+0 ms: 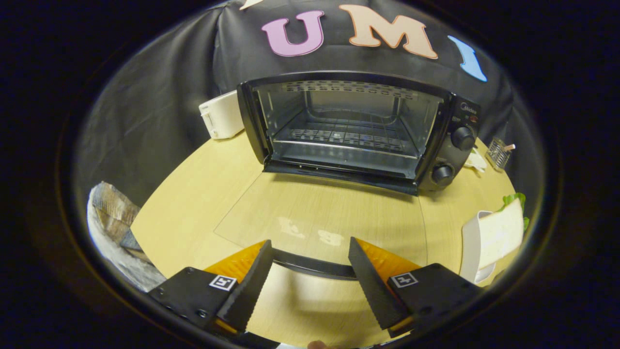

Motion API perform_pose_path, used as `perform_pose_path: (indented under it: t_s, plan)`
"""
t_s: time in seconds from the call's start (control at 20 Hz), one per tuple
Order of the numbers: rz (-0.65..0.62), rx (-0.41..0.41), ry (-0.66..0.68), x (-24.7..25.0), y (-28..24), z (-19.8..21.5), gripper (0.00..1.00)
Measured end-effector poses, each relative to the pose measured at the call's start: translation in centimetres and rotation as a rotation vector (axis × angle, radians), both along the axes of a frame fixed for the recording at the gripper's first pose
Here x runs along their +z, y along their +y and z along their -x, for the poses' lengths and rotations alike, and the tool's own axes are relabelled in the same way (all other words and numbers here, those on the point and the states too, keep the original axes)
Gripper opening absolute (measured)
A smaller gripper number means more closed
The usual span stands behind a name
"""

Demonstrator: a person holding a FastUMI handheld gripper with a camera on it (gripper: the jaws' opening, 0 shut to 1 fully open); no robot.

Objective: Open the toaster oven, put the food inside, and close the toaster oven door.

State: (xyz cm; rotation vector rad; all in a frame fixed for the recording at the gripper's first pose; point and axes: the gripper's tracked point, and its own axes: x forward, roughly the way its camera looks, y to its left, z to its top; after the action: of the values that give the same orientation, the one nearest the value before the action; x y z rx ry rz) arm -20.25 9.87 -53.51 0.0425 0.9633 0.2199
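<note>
The toaster oven stood open, door flat, the gripper fingers parted astride its handle, sandwich partly cut off

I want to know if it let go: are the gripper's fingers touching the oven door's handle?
Cannot tell. In the gripper view the open gripper has the door handle running between its fingers, but whether either finger presses it is unclear.

glossy black toaster oven with clear glass door lying open, metal wire rack inside; pale matt wood-grain table; black gripper, ridged matt finger pads, jaws parted.
</note>
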Motion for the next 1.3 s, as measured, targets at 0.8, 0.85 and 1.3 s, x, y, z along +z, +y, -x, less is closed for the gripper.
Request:
perform_pose_path:
  t_s: [0.8, 0.85, 1.3]
  plan:
    - [-0.105, -0.110, -0.434, 18.0, -8.7, -10.4, 0.99]
    - [-0.101, -0.136, -0.458, 19.0, -10.3, -11.1, 0.99]
    - [-0.061, -0.311, -0.516, 20.0, -24.0, -11.2, 0.99]
